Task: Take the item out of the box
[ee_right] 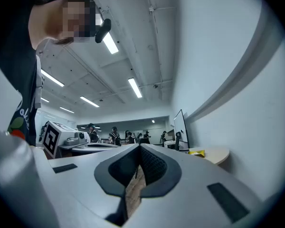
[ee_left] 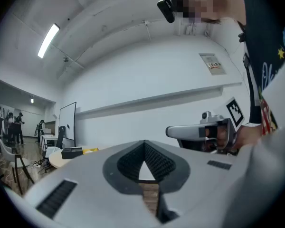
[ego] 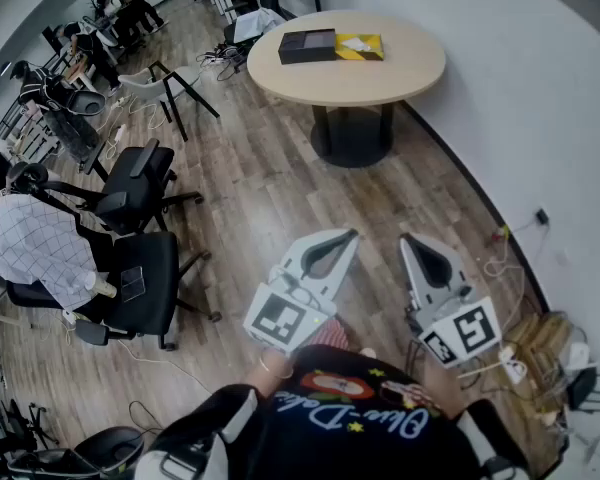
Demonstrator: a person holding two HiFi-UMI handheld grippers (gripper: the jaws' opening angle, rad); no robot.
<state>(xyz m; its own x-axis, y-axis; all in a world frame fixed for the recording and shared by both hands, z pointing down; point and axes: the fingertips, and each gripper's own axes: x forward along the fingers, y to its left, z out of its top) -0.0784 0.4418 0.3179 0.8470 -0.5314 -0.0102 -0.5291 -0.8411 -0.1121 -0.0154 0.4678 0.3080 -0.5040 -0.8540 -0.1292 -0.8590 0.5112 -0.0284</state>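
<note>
Box (ego: pixel 307 45), black and flat, lies beside yellow item (ego: pixel 359 46).

Left gripper (ego: pixel 349 236) shell: smooth matt pale-grey plastic. Right gripper (ego: pixel 408 240): same finish.
Pads (ee_left: pixel 157 159): black, finely ribbed, rubbery look.
Round table (ego: pixel 400 68) top: light wood-look, smooth, matt.
Black box (ego: pixel 307 45): matt, card-like.
Yellow item (ego: pixel 360 46): material not readable.
Floor (ego: pixel 270 188): wood-grain planks, low sheen.
Office chair (ego: pixel 158 266): black fabric seat.
Checked cloth (ego: pixel 40 248): soft, woven.
</note>
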